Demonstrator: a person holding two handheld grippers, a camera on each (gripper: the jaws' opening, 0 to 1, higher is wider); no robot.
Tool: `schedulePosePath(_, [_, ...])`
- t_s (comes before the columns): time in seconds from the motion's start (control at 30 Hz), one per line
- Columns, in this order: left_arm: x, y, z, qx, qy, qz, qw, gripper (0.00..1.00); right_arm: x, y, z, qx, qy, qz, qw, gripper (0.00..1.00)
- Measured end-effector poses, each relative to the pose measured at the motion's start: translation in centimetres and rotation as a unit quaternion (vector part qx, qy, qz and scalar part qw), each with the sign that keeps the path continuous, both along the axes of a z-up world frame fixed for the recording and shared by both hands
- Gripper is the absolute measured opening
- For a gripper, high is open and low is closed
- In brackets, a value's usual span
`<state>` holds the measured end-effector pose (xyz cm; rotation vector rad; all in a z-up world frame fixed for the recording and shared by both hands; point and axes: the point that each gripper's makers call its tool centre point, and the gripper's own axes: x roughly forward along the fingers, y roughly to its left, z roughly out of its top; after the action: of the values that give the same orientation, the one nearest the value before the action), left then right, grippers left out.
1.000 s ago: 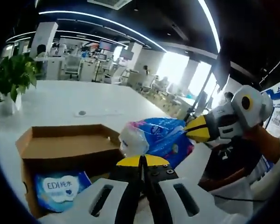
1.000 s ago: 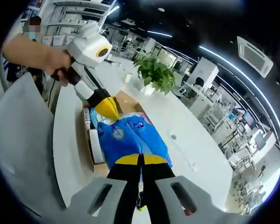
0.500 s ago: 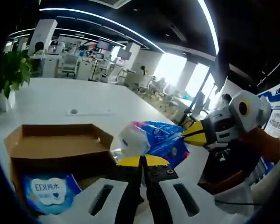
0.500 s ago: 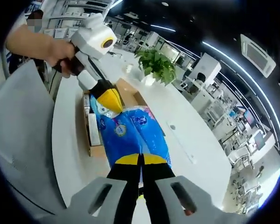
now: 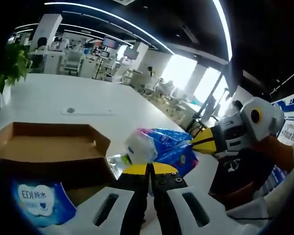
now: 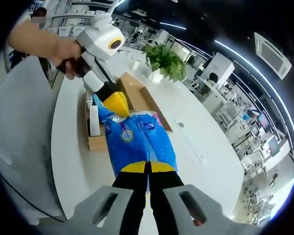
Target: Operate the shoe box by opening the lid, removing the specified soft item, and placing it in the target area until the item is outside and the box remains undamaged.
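Hanging lengthwise between the two grippers, the soft blue plastic tissue pack (image 6: 139, 142) is pinched at opposite ends by right gripper (image 6: 147, 169) and left gripper (image 5: 148, 169), clear of the open brown cardboard box (image 5: 49, 152) above the white table (image 6: 73, 161).

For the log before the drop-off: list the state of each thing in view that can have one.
shoe box: open, on the white table.
blue soft pack: out of the box, held at both ends.
left gripper: shut on the pack.
right gripper: shut on the pack.
wipes pack: lying in the box.
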<state>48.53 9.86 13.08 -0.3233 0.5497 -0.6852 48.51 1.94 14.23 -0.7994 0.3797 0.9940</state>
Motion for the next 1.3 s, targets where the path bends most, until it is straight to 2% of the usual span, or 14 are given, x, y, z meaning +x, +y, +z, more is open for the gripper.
schedulePosePath(0.4, [1.2,-2.7,-1.8,-0.028,0.02,0.008,0.9994,0.0,1.3,-2.7,-1.4,-0.012,-0.003,0.009,0.9999,0.0])
schedulePosePath(0.73, [1.8,-4.0,-3.1,-0.044,0.043,0.021,0.9979,0.02,2.2,-3.8,-1.1,-0.006,-0.017,0.018,0.9997,0.0])
schedulePosePath(0.87, [2.1,-4.1,-3.5,-0.037,0.042,0.027,0.9981,0.0,2.6,-4.1,-1.0,-0.003,-0.022,0.02,0.9996,0.0])
schedulePosePath(0.97, [2.0,-4.4,-3.5,-0.042,0.048,0.024,0.9976,0.0,2.9,-4.5,-1.3,-0.004,-0.023,0.019,0.9995,0.0])
schedulePosePath(1.07, [1.9,-4.3,-3.5,-0.033,0.046,0.022,0.9981,0.0,3.4,-5.2,-1.9,-0.011,-0.024,0.017,0.9995,0.0])
schedulePosePath(1.3, [1.6,-3.0,-2.9,-0.006,0.033,0.018,0.9993,0.0,4.2,-6.7,-2.6,-0.017,-0.021,0.015,0.9995,0.0])
